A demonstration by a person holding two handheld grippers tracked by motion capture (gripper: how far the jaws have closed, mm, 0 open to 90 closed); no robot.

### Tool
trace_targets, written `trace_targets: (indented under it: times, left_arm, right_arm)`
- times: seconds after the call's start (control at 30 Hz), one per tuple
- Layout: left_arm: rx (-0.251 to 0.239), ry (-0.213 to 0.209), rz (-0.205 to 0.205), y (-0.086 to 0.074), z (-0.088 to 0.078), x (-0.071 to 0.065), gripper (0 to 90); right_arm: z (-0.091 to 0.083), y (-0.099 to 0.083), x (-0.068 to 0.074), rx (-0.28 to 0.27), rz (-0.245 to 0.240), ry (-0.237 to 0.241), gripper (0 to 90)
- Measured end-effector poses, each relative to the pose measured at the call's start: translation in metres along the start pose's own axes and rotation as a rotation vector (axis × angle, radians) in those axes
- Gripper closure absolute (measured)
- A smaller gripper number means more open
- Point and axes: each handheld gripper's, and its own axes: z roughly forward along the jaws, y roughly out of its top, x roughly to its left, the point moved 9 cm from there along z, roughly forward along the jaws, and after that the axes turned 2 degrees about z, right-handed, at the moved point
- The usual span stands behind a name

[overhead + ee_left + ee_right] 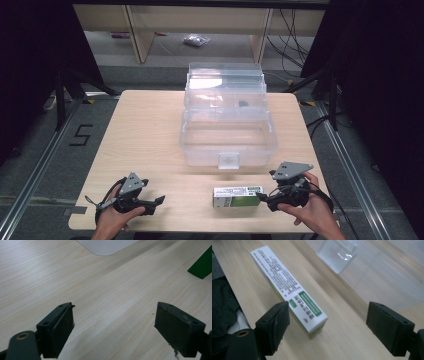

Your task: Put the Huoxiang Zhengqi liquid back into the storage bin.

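A long white and green carton (236, 196) lies flat near the table's front edge, right of centre. My right gripper (264, 200) is at the carton's right end and stands open. In the right gripper view the carton (289, 287) lies between the wide jaws, with its near end close to the left finger (275, 325). My left gripper (156, 204) rests at the front left, open, pointing right toward the carton. The left gripper view has bare wood between the jaws of that gripper (113, 315) and a green corner of the carton (203, 265) at the right edge.
A clear plastic storage box (200, 155) with its lid (225, 80) raised stands mid-table, a front latch (229, 160) facing me and a small dark item (243, 104) inside. The floor at the left carries a "5" mark (80, 135). Cables (295, 35) lie beyond the table.
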Motion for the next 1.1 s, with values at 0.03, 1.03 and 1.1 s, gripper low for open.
trace_targets:
  times: [0.03, 1.03, 1.1]
  left_arm:
    - [-0.001, -0.001, -0.001, 0.000, 0.000, 0.000, 15.0]
    - [-0.009, 0.004, -0.003, 0.001, 0.000, 0.000, 15.1]
    - [-0.009, 0.002, 0.000, 0.001, 0.000, 0.000, 15.1]
  right_arm:
    - [0.003, 0.003, 0.002, -0.008, -0.008, -0.003, 19.8]
    - [0.036, 0.024, 0.026, 0.115, -0.142, 0.079, 19.8]
    - [0.036, 0.024, 0.027, 0.116, -0.157, 0.085, 19.2]
